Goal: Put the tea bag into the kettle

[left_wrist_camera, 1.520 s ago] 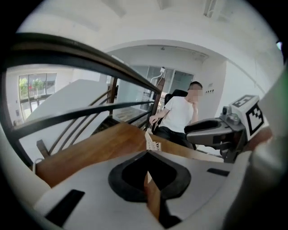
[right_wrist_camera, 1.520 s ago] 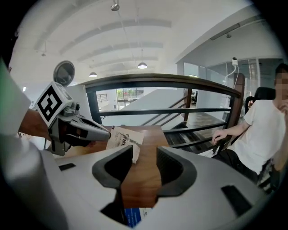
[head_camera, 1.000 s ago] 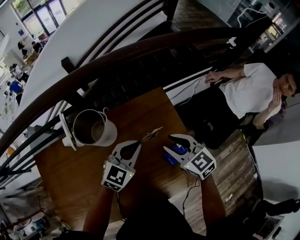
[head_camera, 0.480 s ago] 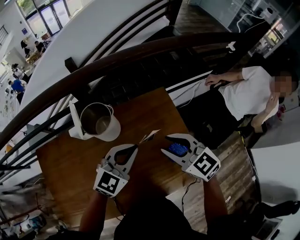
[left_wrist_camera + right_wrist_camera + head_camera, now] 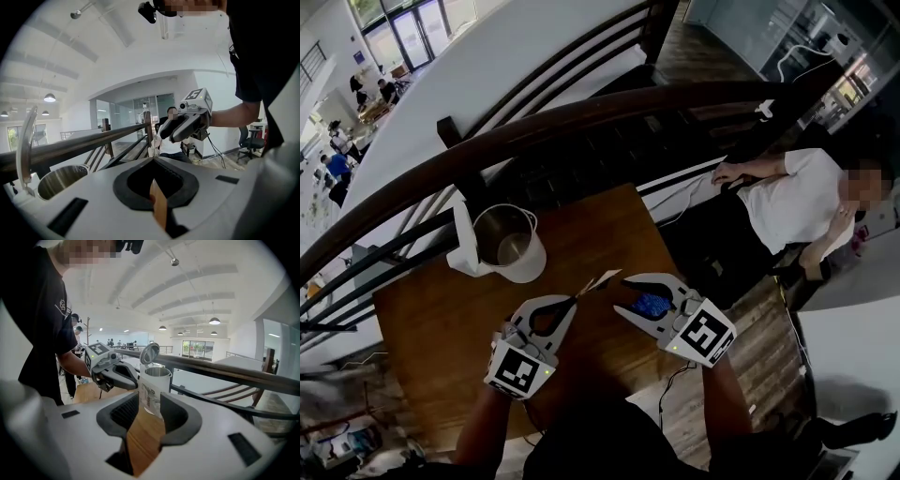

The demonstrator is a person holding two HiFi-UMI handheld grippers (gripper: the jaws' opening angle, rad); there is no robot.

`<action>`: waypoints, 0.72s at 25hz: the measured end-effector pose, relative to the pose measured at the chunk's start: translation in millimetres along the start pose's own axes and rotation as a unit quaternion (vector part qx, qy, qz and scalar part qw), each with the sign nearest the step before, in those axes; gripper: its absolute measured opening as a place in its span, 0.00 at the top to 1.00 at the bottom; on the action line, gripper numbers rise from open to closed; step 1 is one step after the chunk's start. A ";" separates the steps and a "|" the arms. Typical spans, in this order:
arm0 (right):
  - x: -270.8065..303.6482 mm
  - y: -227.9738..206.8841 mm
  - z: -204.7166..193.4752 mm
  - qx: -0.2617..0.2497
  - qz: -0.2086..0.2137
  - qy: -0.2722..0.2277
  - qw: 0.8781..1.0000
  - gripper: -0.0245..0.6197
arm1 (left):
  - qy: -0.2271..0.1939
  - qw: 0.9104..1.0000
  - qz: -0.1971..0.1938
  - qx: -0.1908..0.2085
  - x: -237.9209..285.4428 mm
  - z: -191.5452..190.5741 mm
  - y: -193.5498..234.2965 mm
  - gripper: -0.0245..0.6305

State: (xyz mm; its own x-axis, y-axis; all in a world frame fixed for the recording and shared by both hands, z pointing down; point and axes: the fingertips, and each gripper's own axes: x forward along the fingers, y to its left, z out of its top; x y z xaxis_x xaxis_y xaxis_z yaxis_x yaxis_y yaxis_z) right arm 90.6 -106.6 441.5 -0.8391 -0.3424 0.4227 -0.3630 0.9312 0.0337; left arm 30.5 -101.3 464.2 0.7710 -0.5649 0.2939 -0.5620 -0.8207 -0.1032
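Observation:
The steel kettle stands on the wooden table with its lid flipped up. In the right gripper view the kettle is straight ahead. My left gripper is shut on one end of the tea bag packet, which sticks out to the right above the table. My right gripper is open, its tips on either side of the packet's free end. That pale printed packet shows between the right jaws, with the left gripper beyond. In the left gripper view the jaws are closed.
A dark curved railing runs just behind the table. A person in a white shirt sits beyond it at the right. Something blue shows under the right gripper's jaws. A cable hangs off the table's near edge.
My right gripper has moved left until its open tips reach the packet's free end. The left gripper has kept its hold on the packet.

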 end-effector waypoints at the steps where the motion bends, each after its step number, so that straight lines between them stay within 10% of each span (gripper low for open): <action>1: 0.0 0.8 2.3 -0.001 0.002 0.000 1.000 0.73 | 0.000 1.000 0.000 0.002 -0.8 1.8 -0.7 0.96; 18: -2.6 20.4 0.1 -0.048 0.033 0.030 0.998 0.86 | 0.008 0.999 -0.006 0.033 -13.6 15.9 -31.6 0.96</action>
State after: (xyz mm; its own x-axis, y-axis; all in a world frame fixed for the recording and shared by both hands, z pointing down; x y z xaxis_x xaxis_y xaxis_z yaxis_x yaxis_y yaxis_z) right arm 85.3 -86.7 441.0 -0.8327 -0.2746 0.4809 -0.2652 0.9601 0.0890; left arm 42.5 -69.1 448.3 0.7723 -0.5536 0.3115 -0.5308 -0.8318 -0.1621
